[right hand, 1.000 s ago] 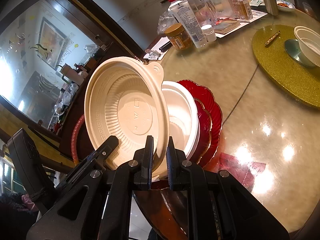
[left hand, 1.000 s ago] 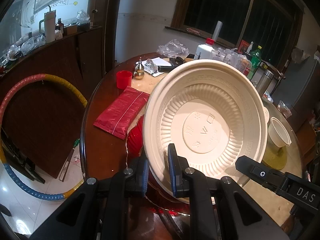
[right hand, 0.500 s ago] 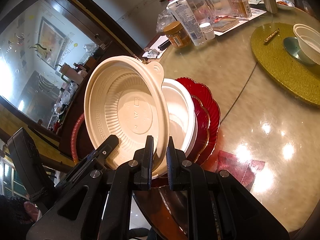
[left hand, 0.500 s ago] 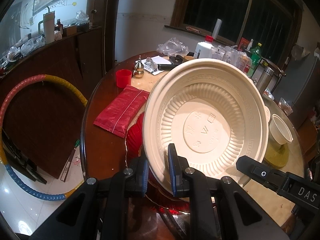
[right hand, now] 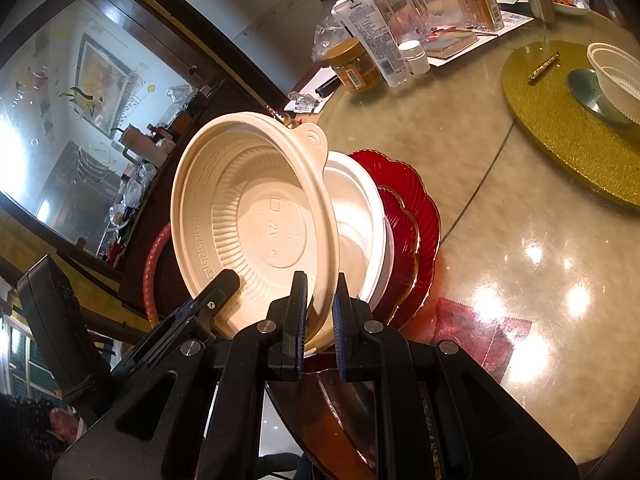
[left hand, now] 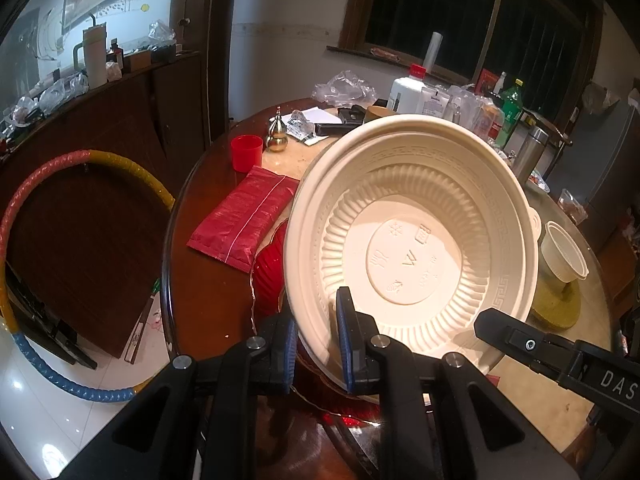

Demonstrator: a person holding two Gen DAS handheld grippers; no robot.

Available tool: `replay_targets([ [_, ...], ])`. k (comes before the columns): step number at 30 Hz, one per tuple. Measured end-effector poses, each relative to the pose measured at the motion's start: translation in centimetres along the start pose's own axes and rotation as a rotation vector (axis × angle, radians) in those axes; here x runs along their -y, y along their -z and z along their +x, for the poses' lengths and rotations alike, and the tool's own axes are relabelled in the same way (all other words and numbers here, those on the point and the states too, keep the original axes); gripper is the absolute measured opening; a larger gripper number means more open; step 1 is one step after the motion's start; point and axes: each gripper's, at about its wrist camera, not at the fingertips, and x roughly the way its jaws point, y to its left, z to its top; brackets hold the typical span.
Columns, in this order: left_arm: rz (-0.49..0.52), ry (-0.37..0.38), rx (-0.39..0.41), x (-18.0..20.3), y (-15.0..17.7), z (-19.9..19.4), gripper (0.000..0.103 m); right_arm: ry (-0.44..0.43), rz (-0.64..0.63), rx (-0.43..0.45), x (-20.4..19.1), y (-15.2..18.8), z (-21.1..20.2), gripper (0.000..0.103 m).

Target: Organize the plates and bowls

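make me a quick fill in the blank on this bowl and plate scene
Both tongs, left and right, grip the rim of the ___ bowl.
The plates under the white bowl are ___.
The small white bowl sits on a ___ mat.

Missing: cream; red; gold

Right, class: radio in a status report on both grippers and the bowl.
Both grippers, left and right, shut on cream bowl rim. Bowl tilted above white bowl on red plates. Nothing in the way.
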Motion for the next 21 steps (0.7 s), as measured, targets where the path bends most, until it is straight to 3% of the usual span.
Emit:
replay_targets([
  [21,0.015,0.052,-0.090,-0.5,-0.6,1.1,0.018,-0.028,0.028,-0.032,0.5,-0.1,-0.2,0.011],
])
